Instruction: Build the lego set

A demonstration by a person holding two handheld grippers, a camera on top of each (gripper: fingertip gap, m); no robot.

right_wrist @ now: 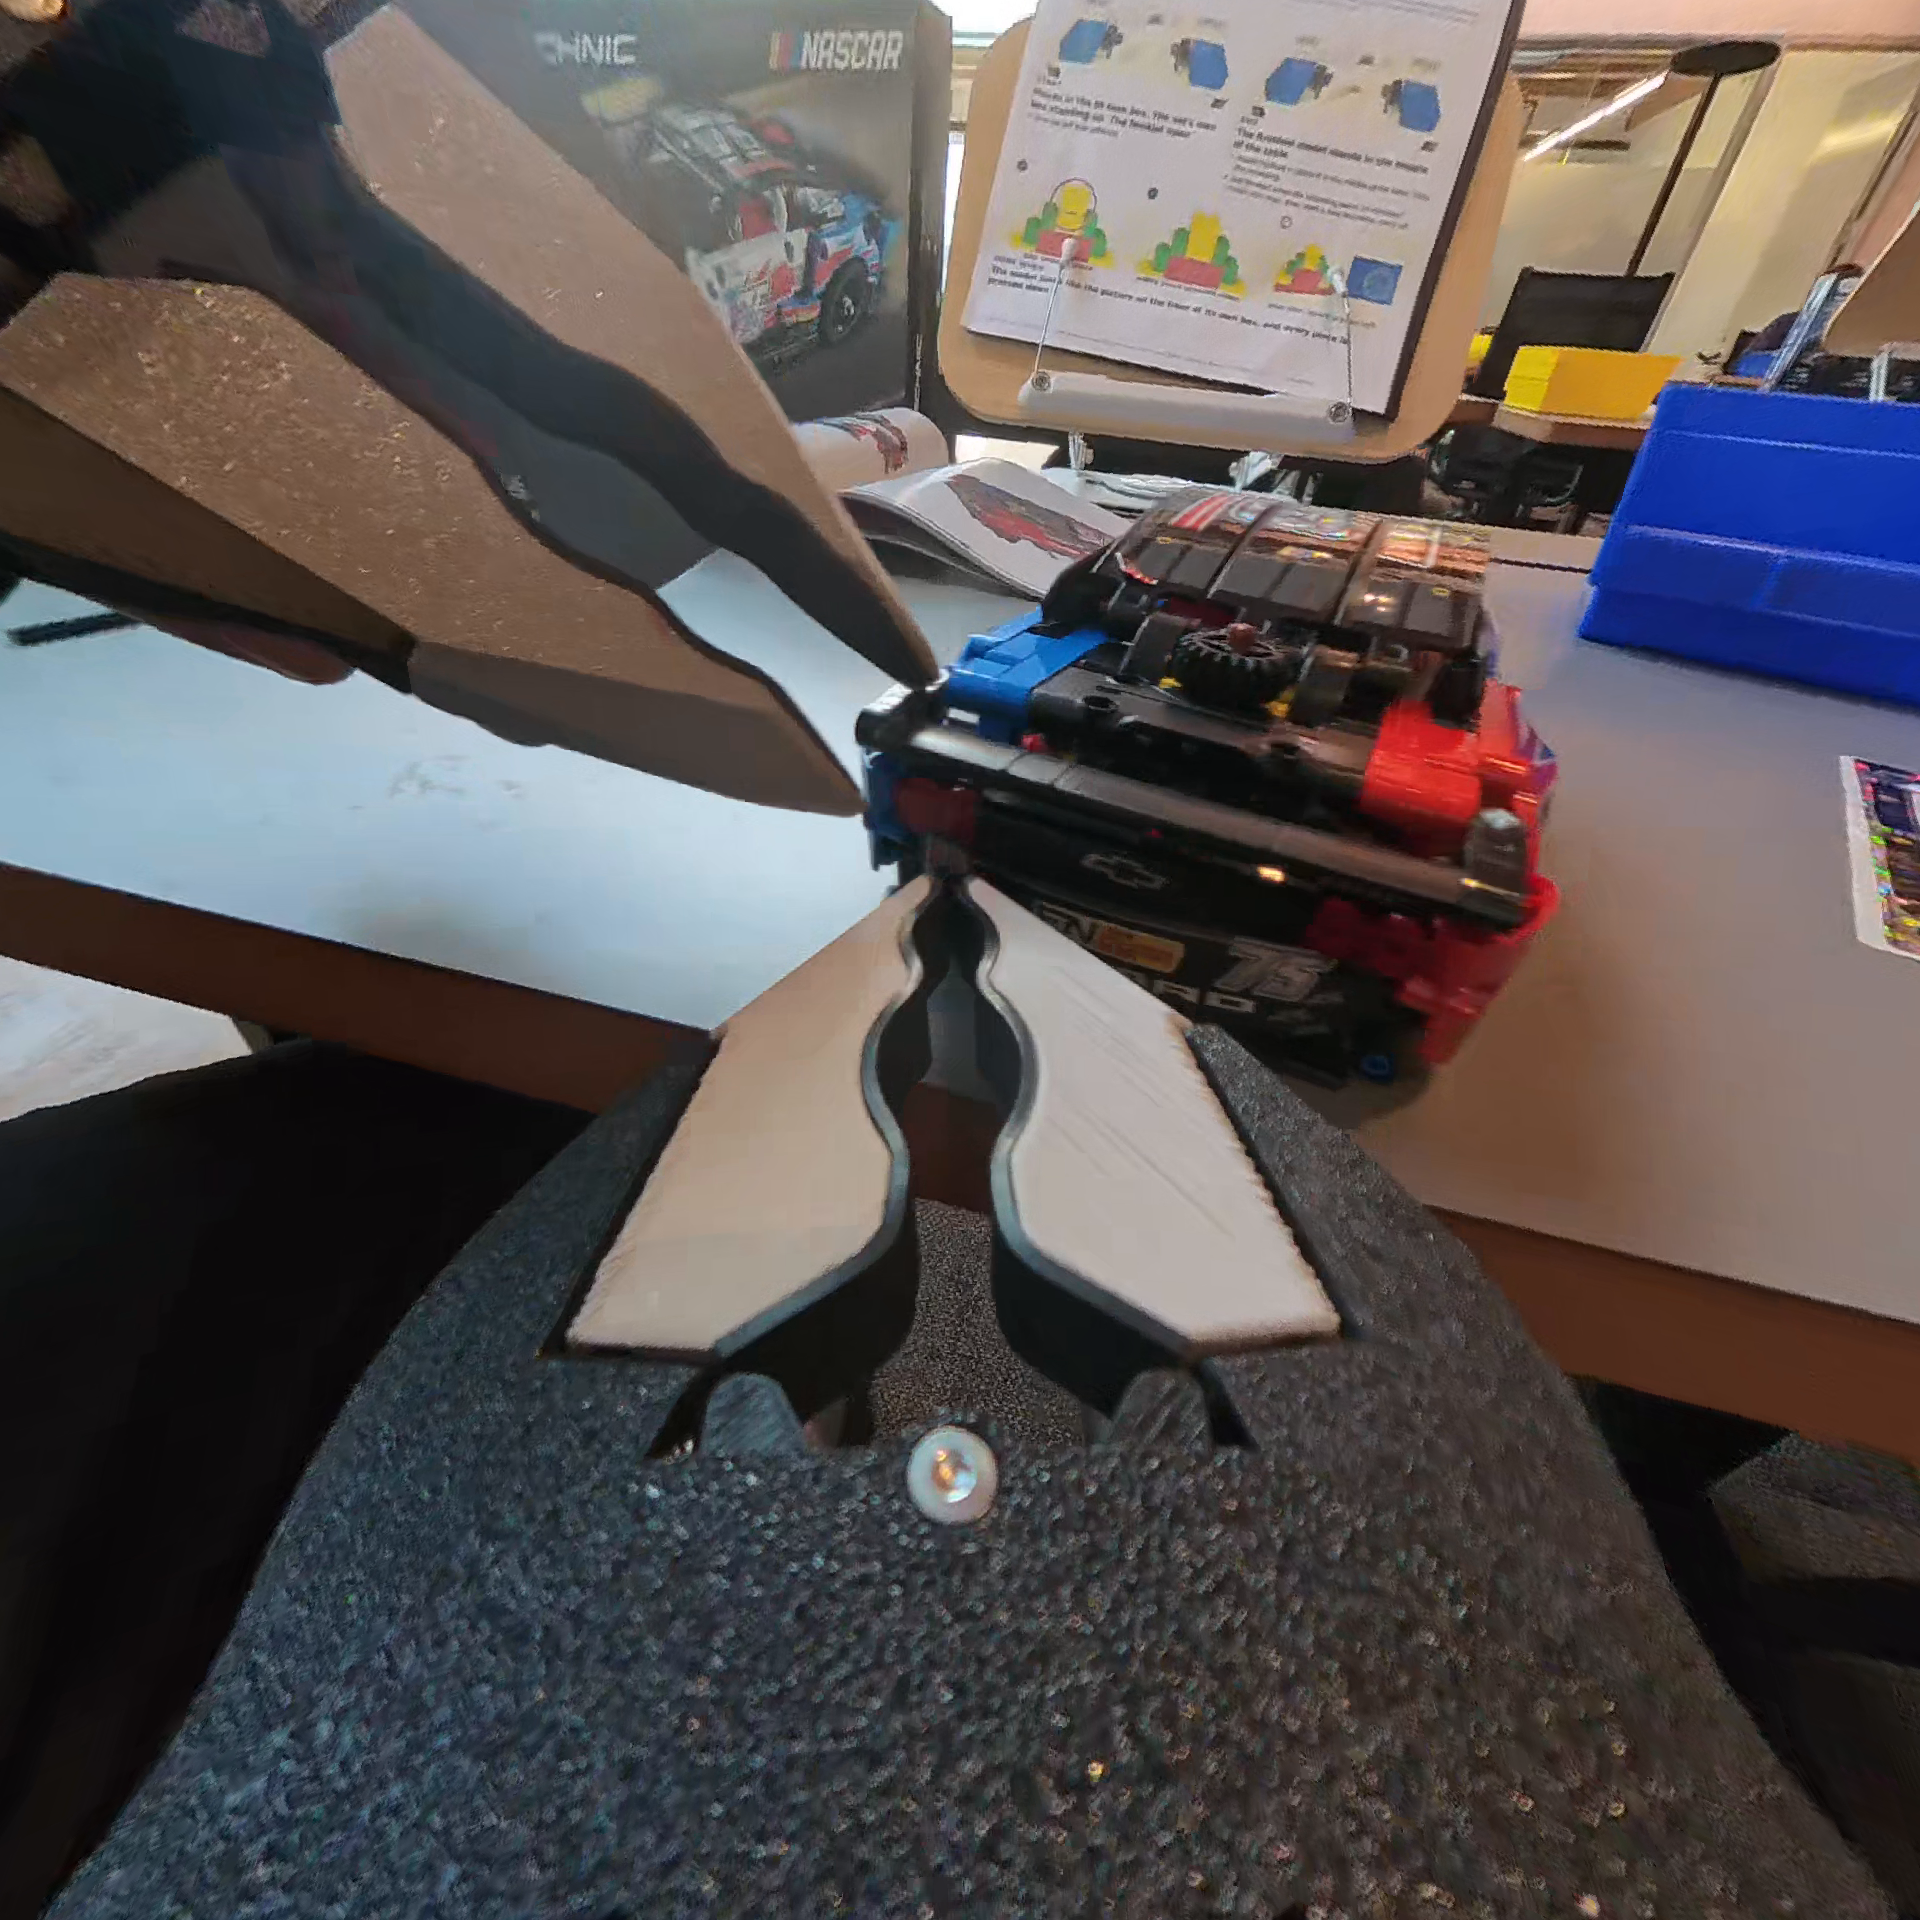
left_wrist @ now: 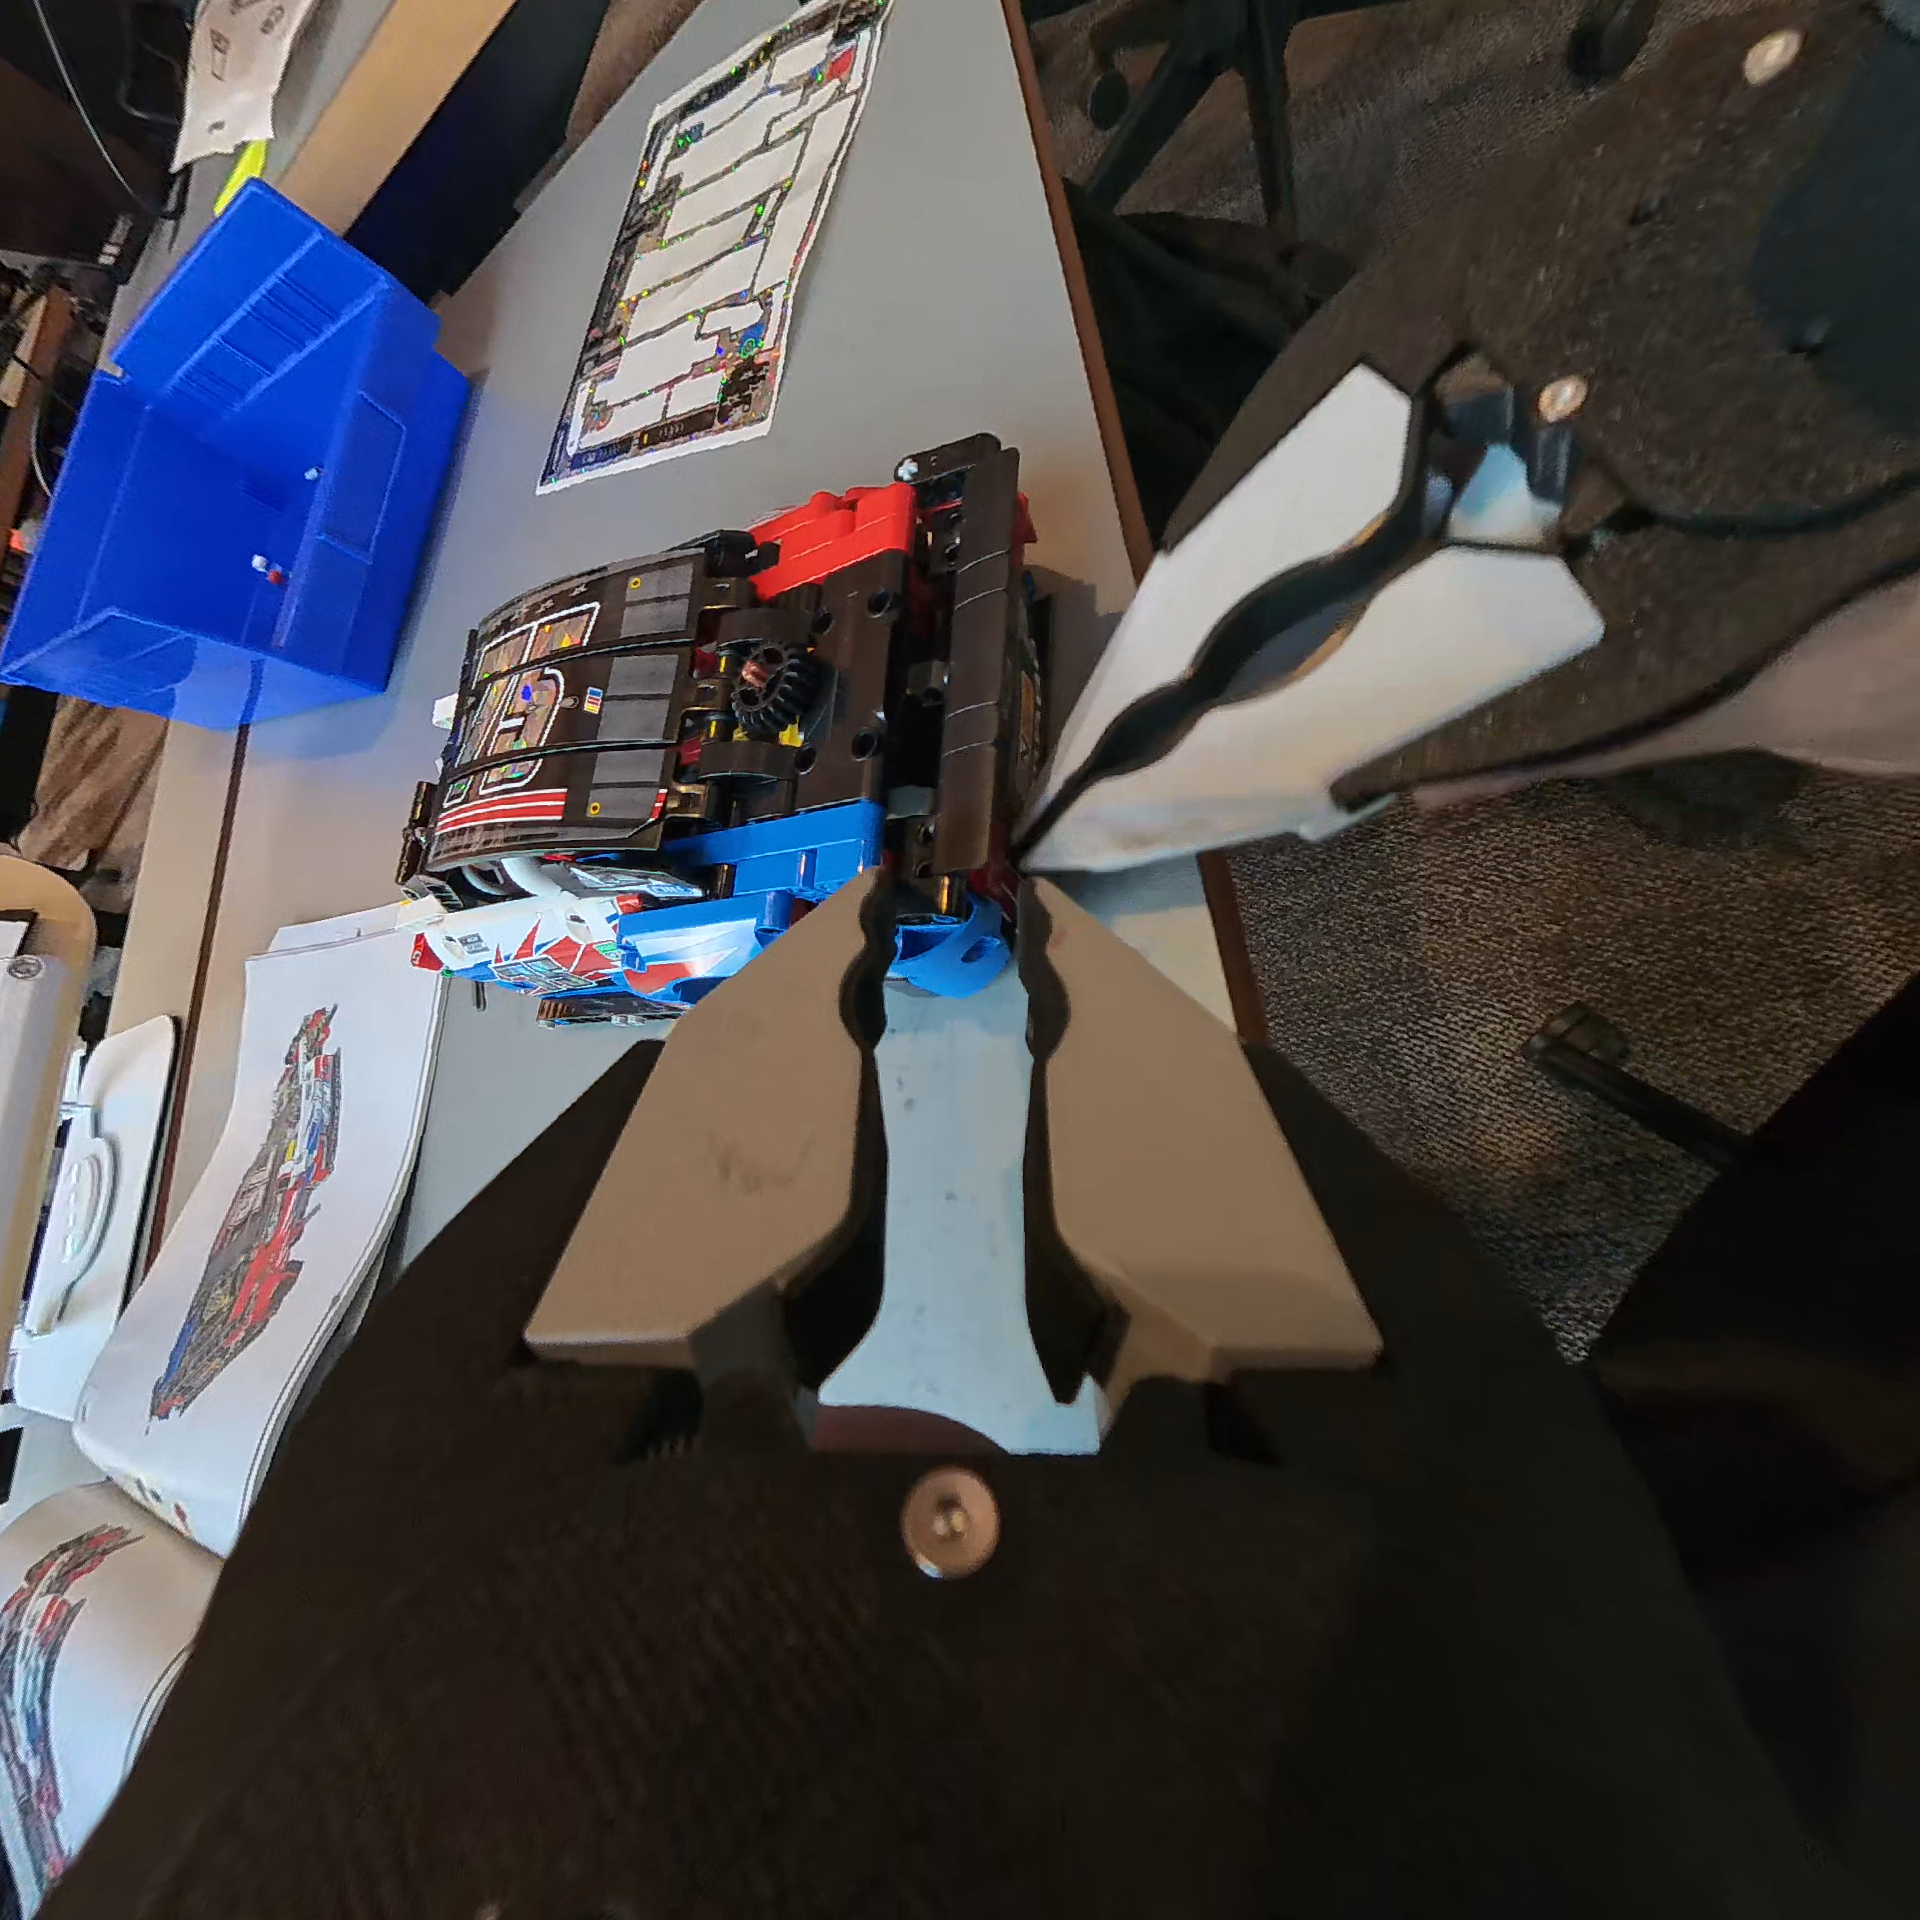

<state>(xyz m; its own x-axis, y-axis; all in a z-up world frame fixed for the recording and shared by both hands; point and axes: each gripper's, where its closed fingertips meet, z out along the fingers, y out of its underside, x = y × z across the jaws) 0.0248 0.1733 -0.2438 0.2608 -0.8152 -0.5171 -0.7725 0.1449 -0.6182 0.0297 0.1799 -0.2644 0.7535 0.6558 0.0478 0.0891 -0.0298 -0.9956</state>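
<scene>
The lego car [left_wrist: 675, 727], black with red and blue sides and a stickered roof, sits on the grey table [left_wrist: 935, 312] close to its edge. It also shows in the right wrist view [right_wrist: 1247, 779]. My left gripper [left_wrist: 951, 888] has its two fingers on either side of the car's blue rear corner and grips it; it shows in the right wrist view [right_wrist: 896, 743] too. My right gripper [right_wrist: 943, 883] is shut, its tips pressed against the car's rear lower edge beside that corner. It also shows in the left wrist view [left_wrist: 1023, 857]. I cannot tell whether it pinches a small piece.
A blue bin [left_wrist: 239, 468] stands beyond the car. A sticker sheet [left_wrist: 717, 239] lies at the far end. An open instruction booklet [left_wrist: 281, 1174] lies left of the car. The set's box [right_wrist: 748, 187] and a page on a stand [right_wrist: 1226, 208] are behind. The table edge [left_wrist: 1101, 416] drops to carpet. Left and right tips are no more than a few centimetres apart.
</scene>
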